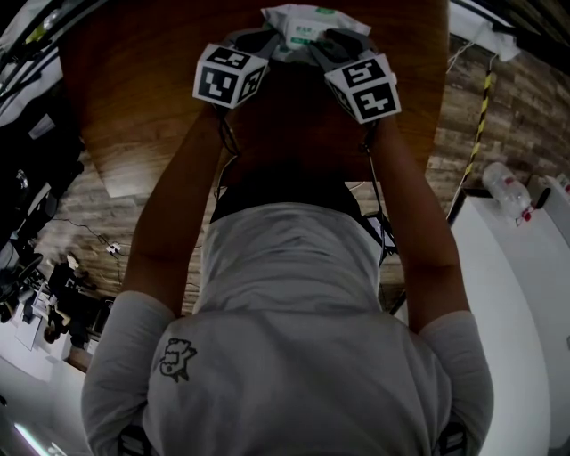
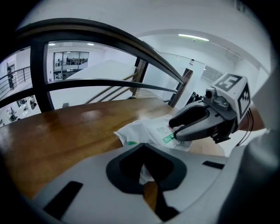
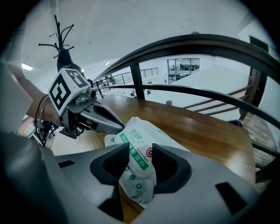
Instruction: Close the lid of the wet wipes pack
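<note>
The head view looks steeply down from above the person's shoulders point(image 1: 285, 356), so the tabletop point(image 1: 142, 107) lies far off at 12 o'clock, with the wet wipes pack point(image 1: 307, 25) at the very top edge. The left gripper view rides low and close over the tabletop and looks along its own jaws at the pack, with the right gripper point(image 2: 175, 130) at 3 o'clock. The right gripper view faces the same pack from the other side, equally near, with the left gripper point(image 3: 119, 129) at 9 o'clock. All three views share the pack and the wood around it, and each gripper view catches the other gripper.
</note>
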The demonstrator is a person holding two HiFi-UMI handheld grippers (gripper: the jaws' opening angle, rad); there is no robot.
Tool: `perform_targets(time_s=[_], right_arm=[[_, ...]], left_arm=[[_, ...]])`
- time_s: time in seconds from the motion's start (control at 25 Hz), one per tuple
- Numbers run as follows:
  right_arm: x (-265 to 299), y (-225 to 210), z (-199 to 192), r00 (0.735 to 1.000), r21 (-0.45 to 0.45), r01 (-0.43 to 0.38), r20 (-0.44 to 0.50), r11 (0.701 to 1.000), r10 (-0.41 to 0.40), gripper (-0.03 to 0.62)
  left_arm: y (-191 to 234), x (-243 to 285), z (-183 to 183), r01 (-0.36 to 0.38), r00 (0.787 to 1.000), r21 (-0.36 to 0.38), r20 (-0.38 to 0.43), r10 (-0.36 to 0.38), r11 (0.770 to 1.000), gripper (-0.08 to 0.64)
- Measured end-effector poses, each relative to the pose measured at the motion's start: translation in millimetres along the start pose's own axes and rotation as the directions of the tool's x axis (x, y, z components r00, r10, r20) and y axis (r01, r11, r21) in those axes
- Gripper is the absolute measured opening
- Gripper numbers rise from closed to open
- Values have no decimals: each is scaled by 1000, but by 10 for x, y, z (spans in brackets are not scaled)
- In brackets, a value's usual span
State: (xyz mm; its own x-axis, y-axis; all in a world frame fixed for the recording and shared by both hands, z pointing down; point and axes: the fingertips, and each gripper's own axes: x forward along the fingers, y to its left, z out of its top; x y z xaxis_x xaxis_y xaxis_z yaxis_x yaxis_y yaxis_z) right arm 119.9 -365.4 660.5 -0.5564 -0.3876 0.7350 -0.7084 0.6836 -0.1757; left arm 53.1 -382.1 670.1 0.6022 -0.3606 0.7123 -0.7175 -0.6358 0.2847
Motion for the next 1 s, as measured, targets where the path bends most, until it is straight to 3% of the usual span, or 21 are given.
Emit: perform_targets(time_s=[0.64,0.8,1.0], right_arm=[[1,-12,1,999,-58,35,8,998,-35,173],[-14,18,18,1000,-54,-5,2,999,5,173],[-265,83,113,995,-33,-66,66,997,68,173]], left_arm=[[0,17,16,-10,1000,3,-2,10,1000,14],[10,-21,17,-30,999,37,-22,31,999,14],[-64,-183,99,-58,998,64,3,58,996,14]])
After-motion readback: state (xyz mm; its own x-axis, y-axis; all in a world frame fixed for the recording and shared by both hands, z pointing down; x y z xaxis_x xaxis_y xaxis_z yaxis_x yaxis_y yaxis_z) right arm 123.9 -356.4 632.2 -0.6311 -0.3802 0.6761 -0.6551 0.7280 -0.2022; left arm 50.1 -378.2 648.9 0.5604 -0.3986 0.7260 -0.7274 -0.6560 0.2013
